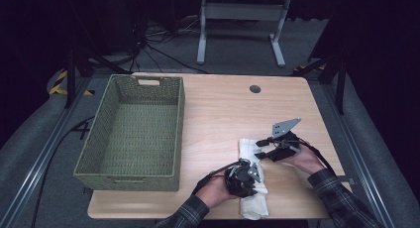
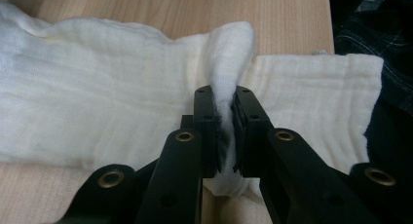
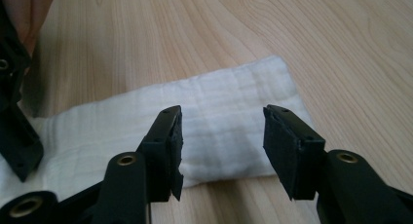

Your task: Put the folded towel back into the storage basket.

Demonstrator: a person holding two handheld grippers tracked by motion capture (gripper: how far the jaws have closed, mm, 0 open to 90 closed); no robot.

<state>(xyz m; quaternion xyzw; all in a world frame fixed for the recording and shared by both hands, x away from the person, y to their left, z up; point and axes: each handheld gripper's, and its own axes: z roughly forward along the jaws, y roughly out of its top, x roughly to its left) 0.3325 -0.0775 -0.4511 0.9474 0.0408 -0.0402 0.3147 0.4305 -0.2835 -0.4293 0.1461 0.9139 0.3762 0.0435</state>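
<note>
A folded white cloth (image 1: 250, 188) lies lengthwise near the table's front edge, right of the basket. My left gripper (image 2: 223, 118) is shut on a raised fold of the cloth (image 2: 122, 102), pinching it between both pads; in the high view the left gripper (image 1: 243, 177) sits over the cloth's middle. My right gripper (image 3: 221, 136) stands open just above the cloth's far end (image 3: 229, 121), with nothing pressed between its pads. In the high view the right gripper (image 1: 262, 149) reaches in from the right, beside the cloth's far end.
A green woven basket (image 1: 99, 156) takes up the left of the wooden table (image 1: 233, 109), empty inside. A round cable hole (image 1: 255, 88) sits near the far edge. A white desk frame (image 1: 241, 20) stands on the floor beyond.
</note>
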